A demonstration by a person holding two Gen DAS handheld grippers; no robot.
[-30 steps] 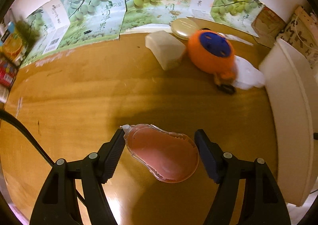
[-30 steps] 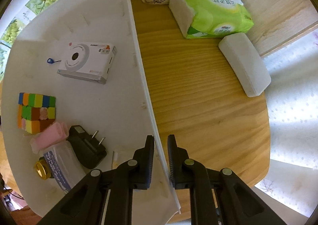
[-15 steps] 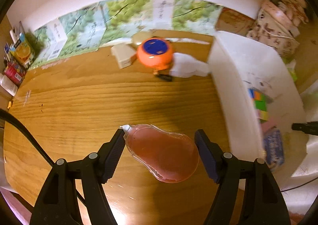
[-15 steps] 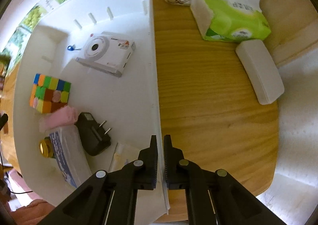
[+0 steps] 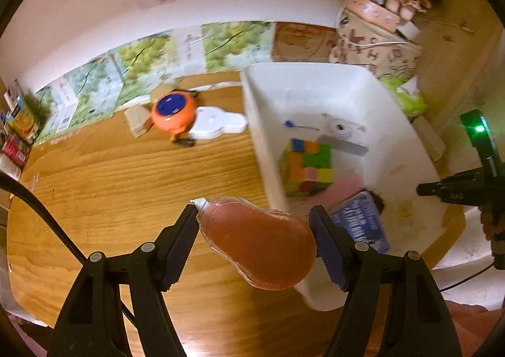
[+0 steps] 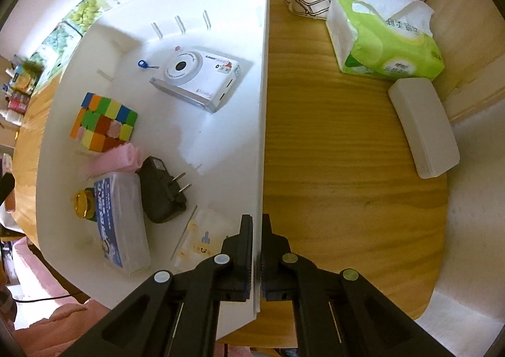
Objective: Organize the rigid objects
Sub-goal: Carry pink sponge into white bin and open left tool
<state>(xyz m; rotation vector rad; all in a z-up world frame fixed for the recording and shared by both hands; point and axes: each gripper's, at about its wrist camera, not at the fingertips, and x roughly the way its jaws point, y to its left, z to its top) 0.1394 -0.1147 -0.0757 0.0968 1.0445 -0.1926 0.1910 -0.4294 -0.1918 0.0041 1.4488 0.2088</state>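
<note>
In the white bin point(image 6: 263, 79) there was one camera point(image 6: 195, 81), one colour cube point(image 6: 102, 122), one black plug adapter point(image 6: 161, 191), one blue-labelled clear case point(image 6: 121, 224) and one gold-capped jar point(image 6: 82, 204). At the right of the frame lay one tissue pack point(image 6: 383, 41) and one white case point(image 6: 423, 131).

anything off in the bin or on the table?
Nothing spilled or broken. The white bin holds its items loosely, none stacked badly. Right claw pinches the bin's wall; left claw holds the pink pear-shaped case.
</note>
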